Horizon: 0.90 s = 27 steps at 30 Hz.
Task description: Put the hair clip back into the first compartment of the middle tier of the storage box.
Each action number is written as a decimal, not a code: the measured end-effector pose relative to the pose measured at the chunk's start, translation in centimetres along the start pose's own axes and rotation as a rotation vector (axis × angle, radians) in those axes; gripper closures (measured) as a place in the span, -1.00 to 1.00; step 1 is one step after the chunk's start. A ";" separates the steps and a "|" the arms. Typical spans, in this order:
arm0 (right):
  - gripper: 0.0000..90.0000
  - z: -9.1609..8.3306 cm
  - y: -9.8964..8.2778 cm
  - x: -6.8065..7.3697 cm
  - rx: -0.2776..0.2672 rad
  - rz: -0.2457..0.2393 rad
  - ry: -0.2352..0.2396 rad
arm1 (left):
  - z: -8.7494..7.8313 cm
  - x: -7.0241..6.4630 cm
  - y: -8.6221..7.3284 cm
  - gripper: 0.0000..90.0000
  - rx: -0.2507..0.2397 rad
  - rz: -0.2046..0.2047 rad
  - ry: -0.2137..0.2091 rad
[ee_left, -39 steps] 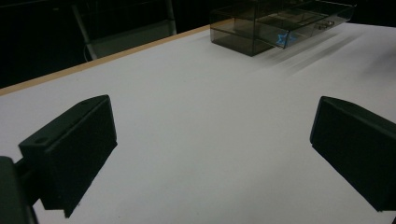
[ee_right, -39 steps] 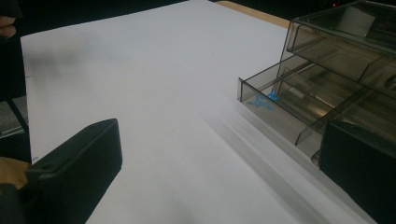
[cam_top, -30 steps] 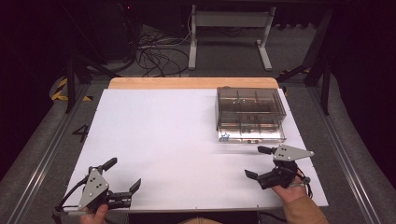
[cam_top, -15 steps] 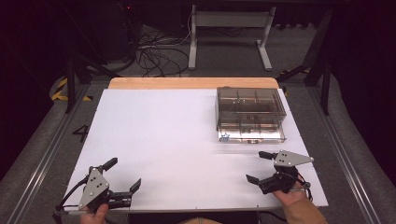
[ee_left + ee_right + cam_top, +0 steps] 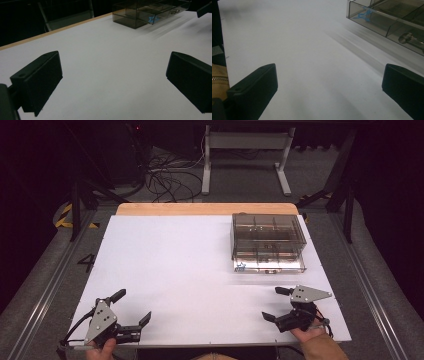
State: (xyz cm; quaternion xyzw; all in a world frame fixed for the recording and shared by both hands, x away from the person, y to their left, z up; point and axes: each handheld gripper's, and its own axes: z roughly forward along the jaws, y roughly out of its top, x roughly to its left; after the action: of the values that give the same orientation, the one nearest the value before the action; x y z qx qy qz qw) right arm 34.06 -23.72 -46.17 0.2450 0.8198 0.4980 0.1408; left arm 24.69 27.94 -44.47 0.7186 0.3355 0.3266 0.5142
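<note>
A smoky clear plastic compartment box (image 5: 267, 237) stands on the white table top (image 5: 190, 265) at the far right, its lower drawer drawn out toward me. My left gripper (image 5: 133, 305) rests open at the near left edge, nothing between its jaws (image 5: 112, 82). My right gripper (image 5: 273, 303) stands open at the near right, just in front of the box, also empty (image 5: 329, 92). The box (image 5: 147, 12) lies far ahead in the left gripper view. The drawer (image 5: 392, 20) shows a blue mark and a metal bolt (image 5: 408, 37) in the right gripper view.
A strip of bare wood (image 5: 205, 209) runs along the table's far edge. Behind it are a desk frame (image 5: 245, 150) and loose cables (image 5: 160, 175) on the floor. Metal rails (image 5: 50, 285) flank the table. The right gripper's tip (image 5: 205, 8) shows at the left gripper view's top right.
My right gripper has drifted slightly back toward the near edge. The left gripper and the box have stayed put.
</note>
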 end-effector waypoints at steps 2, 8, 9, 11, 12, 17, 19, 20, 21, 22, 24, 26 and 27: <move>-0.98 -0.2 0.1 0.0 -0.011 -0.003 -0.004 | 0.0 0.0 0.0 -0.98 0.000 0.000 0.001; -0.98 -0.3 0.1 -0.1 -0.018 -0.004 -0.008 | 0.0 0.0 0.0 -0.98 0.003 -0.004 0.000; -0.98 -0.3 0.1 0.0 -0.019 -0.006 -0.008 | 0.0 0.0 0.0 -0.98 0.002 -0.005 0.000; -0.98 -0.3 0.1 0.0 -0.020 -0.009 -0.009 | 0.0 0.0 0.0 -0.98 0.002 -0.005 0.001; -0.98 -0.3 0.1 0.0 -0.022 -0.009 -0.009 | 0.0 0.0 0.0 -0.98 0.002 -0.006 0.000; -0.98 -0.2 0.2 0.1 -0.023 -0.012 0.004 | 0.0 0.0 0.0 -0.98 -0.001 -0.007 -0.001; -0.98 -0.2 0.2 0.2 -0.022 -0.017 0.003 | 0.0 0.0 0.0 -0.98 -0.005 -0.006 0.000; -0.98 -0.2 0.2 0.2 -0.022 -0.018 0.003 | 0.0 0.0 0.0 -0.98 -0.006 -0.007 0.001; -0.98 -0.2 0.2 0.2 -0.022 -0.019 0.002 | 0.0 0.0 0.0 -0.98 -0.007 -0.006 0.000; -0.98 -0.2 0.2 0.2 -0.023 -0.020 0.003 | 0.0 0.0 0.0 -0.98 -0.007 -0.006 0.001; -0.98 -0.2 0.2 0.2 -0.022 -0.018 0.002 | 0.0 0.0 -0.1 -0.98 -0.009 -0.006 0.002; -0.98 -0.2 0.2 0.2 -0.021 -0.019 0.002 | 0.0 0.0 -0.1 -0.98 -0.011 -0.007 0.005; -0.98 -0.2 0.2 0.2 -0.021 -0.019 0.003 | 0.0 0.0 -0.1 -0.98 -0.013 -0.005 0.005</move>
State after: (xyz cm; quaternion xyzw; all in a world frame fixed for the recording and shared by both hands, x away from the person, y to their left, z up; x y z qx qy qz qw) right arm 33.89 -23.65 -45.88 0.2351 0.8171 0.5055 0.1470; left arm 24.67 27.94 -44.54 0.7136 0.3363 0.3292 0.5189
